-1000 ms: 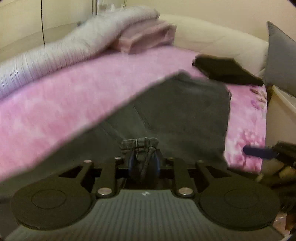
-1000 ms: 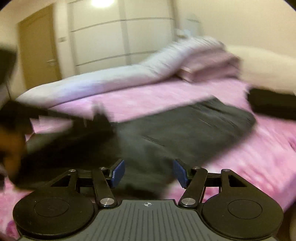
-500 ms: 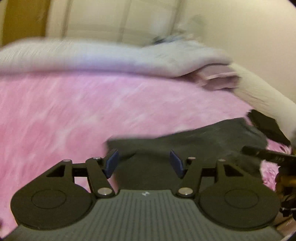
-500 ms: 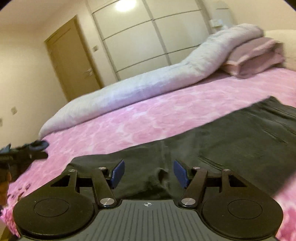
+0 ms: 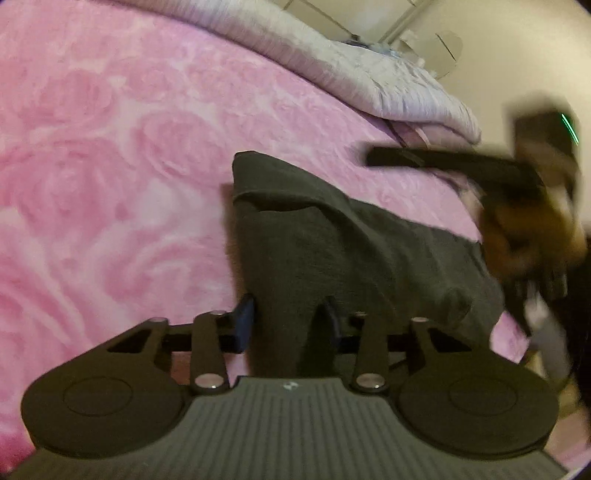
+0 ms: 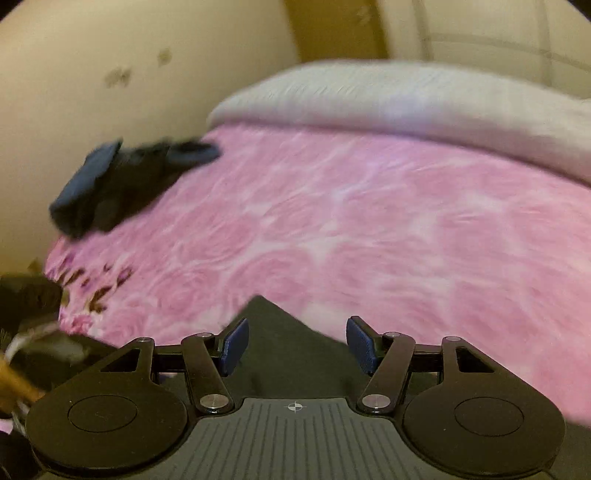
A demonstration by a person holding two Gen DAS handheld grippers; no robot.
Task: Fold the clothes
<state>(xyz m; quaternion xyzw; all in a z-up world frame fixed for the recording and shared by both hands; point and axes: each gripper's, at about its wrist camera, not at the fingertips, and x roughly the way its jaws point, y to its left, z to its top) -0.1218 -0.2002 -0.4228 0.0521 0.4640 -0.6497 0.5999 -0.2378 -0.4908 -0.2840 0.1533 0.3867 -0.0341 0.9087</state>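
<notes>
Dark grey trousers (image 5: pixel 343 240) lie folded on the pink bedspread (image 5: pixel 110 147). My left gripper (image 5: pixel 288 321) is open, its blue fingers either side of the garment's near edge. In the right wrist view a corner of the trousers (image 6: pixel 288 339) shows between the blue pads of my right gripper (image 6: pixel 297 345), which is open. The right gripper also shows blurred at the right of the left wrist view (image 5: pixel 443 162). The left gripper shows blurred at the left of the right wrist view (image 6: pixel 122 184).
A grey duvet (image 5: pixel 369 74) lies rolled along the far side of the bed, also in the right wrist view (image 6: pixel 406 99). A cream wall (image 6: pixel 110 74) and a wooden door (image 6: pixel 332 29) stand beyond. The bed's patterned edge (image 6: pixel 92 288) falls away at left.
The left gripper has let go of the trousers and opened, and now sits low at their edge. Both cameras have swung left; the right gripper has dropped to the garment's corner.
</notes>
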